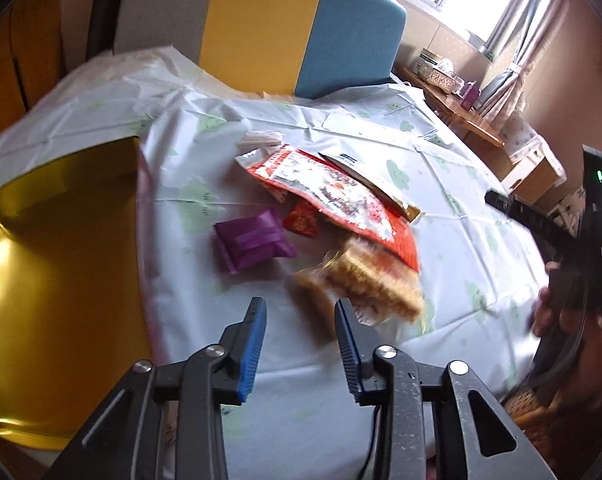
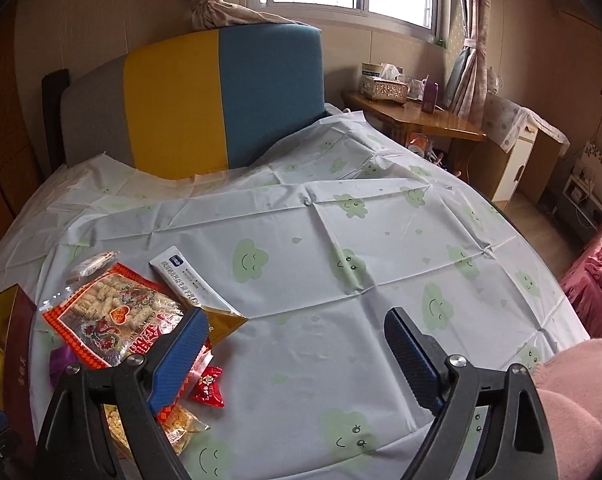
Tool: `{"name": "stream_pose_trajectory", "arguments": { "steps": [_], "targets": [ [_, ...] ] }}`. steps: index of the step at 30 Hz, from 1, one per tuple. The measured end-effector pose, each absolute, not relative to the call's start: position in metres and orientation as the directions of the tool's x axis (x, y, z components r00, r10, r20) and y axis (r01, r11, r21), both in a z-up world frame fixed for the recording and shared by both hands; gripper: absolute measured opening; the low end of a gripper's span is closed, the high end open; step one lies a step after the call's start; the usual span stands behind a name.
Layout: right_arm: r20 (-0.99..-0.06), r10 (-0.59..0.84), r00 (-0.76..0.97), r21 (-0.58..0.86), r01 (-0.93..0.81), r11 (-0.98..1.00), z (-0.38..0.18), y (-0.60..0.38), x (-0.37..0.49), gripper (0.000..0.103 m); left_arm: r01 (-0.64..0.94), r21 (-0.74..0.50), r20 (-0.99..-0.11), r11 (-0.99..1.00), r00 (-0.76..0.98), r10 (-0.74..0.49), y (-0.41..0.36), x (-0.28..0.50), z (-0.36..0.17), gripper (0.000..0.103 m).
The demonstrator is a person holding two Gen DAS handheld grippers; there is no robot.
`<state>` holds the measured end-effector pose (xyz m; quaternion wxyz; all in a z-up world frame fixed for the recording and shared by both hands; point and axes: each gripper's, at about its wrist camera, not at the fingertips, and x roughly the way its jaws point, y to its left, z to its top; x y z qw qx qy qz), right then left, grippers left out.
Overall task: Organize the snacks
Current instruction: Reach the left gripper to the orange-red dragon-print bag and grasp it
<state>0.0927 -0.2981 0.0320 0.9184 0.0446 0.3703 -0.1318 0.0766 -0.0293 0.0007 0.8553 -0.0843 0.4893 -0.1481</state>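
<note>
The snacks lie in a messy pile on the bed, on a white sheet with green smiling clouds. No snack looks sorted yet, so nearly all of the job seems left to do.

In the left wrist view, the gold box sits open at 9 o'clock from the pile. As far as can be seen, nothing is in it. That box is likely where the snacks should go.

The big red bag of puffed snacks lies on top in the middle. A white packet pokes out from under it toward 2 o'clock. A purple pack lies at 8 o'clock from the red bag. A small red candy sits just beside the purple pack. A clear bag of crackers lies at 6 o'clock, nearest the left tongs.

The left tongs are apart and hold nothing. They hang just over the near end of the cracker bag, which looks blurry.

The right tongs are wide apart too and hold nothing. The pile sits at 9 o'clock from them.
</note>
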Motion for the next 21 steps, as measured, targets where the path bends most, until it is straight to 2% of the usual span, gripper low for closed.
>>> {"name": "stream_pose_trajectory", "arguments": {
  "steps": [8,18,19,21],
  "targets": [
    [-0.713,-0.152,0.684,0.036,0.253,0.967,0.029,-0.298,0.095,0.091,0.094,-0.389,-0.804,0.917,0.451,-0.387,-0.059,0.132,-0.017,0.035],
    [-0.738,-0.114,0.665,0.056,0.229,0.972,0.024,-0.295,0.102,0.092,0.049,-0.373,-0.837,0.927,0.414,-0.358,-0.089,0.175,-0.051,0.036],
    [-0.74,-0.111,0.663,0.057,0.227,0.972,0.023,-0.295,0.103,0.092,0.047,-0.384,-0.836,0.922,0.405,-0.369,-0.09,0.177,-0.052,0.033],
    [-0.742,-0.11,0.661,0.055,0.225,0.973,0.022,-0.295,0.104,0.092,0.047,-0.399,-0.828,0.916,0.41,-0.382,-0.091,0.18,-0.051,0.015]
  ]
}}
